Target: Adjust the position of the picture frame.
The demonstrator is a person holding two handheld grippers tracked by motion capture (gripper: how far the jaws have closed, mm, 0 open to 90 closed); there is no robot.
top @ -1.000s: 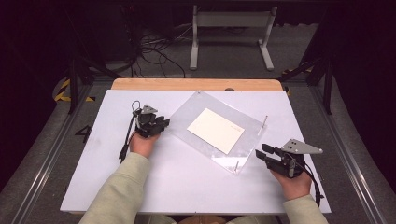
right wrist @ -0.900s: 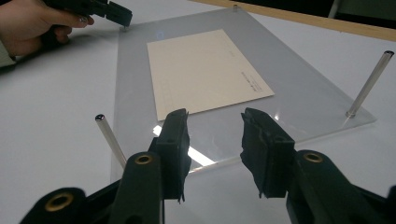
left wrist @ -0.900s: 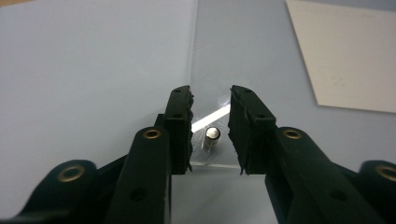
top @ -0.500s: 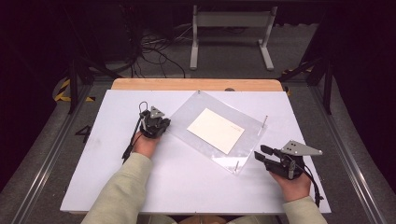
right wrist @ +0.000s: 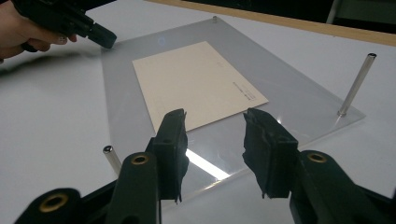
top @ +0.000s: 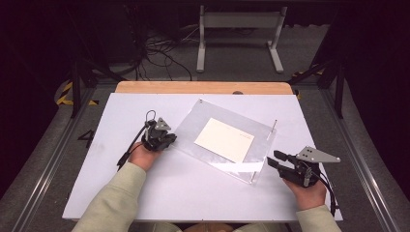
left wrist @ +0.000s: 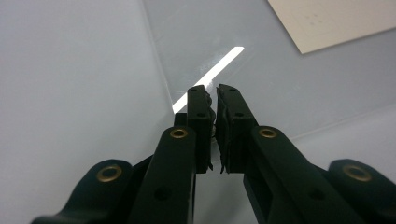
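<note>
High view: a cream card (top: 224, 139) is seen lying on a clear acrylic panel (top: 196, 130) at frame centre. The left gripper (top: 170, 140) is clenched at the panel's left edge. The right gripper (top: 271, 160) is held released at its lower-right corner.

Card (top: 224, 139) on acrylic sheet (top: 256, 162), left gripper (top: 167, 141) at its left edge, right gripper (top: 274, 160) right

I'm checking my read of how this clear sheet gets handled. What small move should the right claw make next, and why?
Probably ease the right claw forward until the near edge of the clear sheet sits between its jaws. They stand open just short of that edge, with the cream card beyond, while the left claw, jaws nearly together, is at the sheet's opposite edge, so the right side appears to be the one lacking a grip.
</note>
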